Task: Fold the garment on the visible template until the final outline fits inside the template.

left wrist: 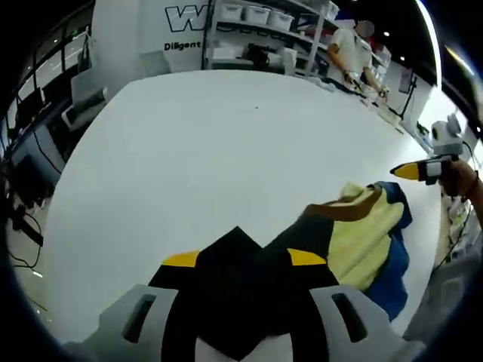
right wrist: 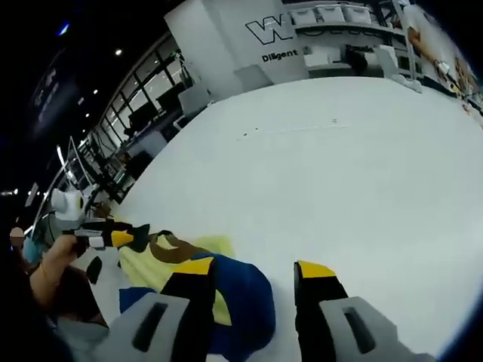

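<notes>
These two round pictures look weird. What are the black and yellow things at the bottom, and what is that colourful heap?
A person holds a grabbing tool, called a gripper, in each hand, and a small camera rides on each one. The left gripper view looks along the left gripper, whose black, yellow-tipped jaws are closed on dark cloth of the crumpled yellow, blue and brown garment. The right gripper view looks along the right gripper, its jaws standing apart above that garment's blue part. The garment lies on a big white table. Each picture also catches the other gripper off to the side.
</notes>
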A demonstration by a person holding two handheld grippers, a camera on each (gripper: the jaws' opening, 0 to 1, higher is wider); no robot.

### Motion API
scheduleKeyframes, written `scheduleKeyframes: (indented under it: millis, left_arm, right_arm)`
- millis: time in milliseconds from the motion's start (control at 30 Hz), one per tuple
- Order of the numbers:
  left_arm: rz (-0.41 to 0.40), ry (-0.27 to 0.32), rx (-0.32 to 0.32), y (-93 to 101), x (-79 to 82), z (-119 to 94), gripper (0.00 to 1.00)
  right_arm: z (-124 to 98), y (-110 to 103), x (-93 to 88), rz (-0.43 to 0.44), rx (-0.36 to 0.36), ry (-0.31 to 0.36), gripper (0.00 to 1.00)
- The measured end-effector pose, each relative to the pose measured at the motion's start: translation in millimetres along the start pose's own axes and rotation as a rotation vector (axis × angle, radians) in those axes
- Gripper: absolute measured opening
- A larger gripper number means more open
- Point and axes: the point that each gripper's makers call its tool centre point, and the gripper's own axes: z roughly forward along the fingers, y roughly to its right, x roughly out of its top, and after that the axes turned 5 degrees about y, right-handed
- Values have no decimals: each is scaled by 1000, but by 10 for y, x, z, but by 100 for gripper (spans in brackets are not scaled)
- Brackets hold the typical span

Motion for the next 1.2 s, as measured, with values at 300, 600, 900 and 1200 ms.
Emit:
scheduleKeyframes:
  millis: [300,600,900,1200]
  left_arm:
    - [31,-42,-1,33,-132,63,34]
    - [-6,-27,-39,117,-186,71,21]
    - [22,-33,-40,159,-218,72,0]
    - [34,-26,-16,130,-219,56,0]
  right_arm:
    - [106,30,-269,53,29,-108,29]
    - [115,56,-316,59,45,-119,11]
    - [105,85,-295,10,40,-97,0]
    - [35,46,-270,-50,52,-68,0]
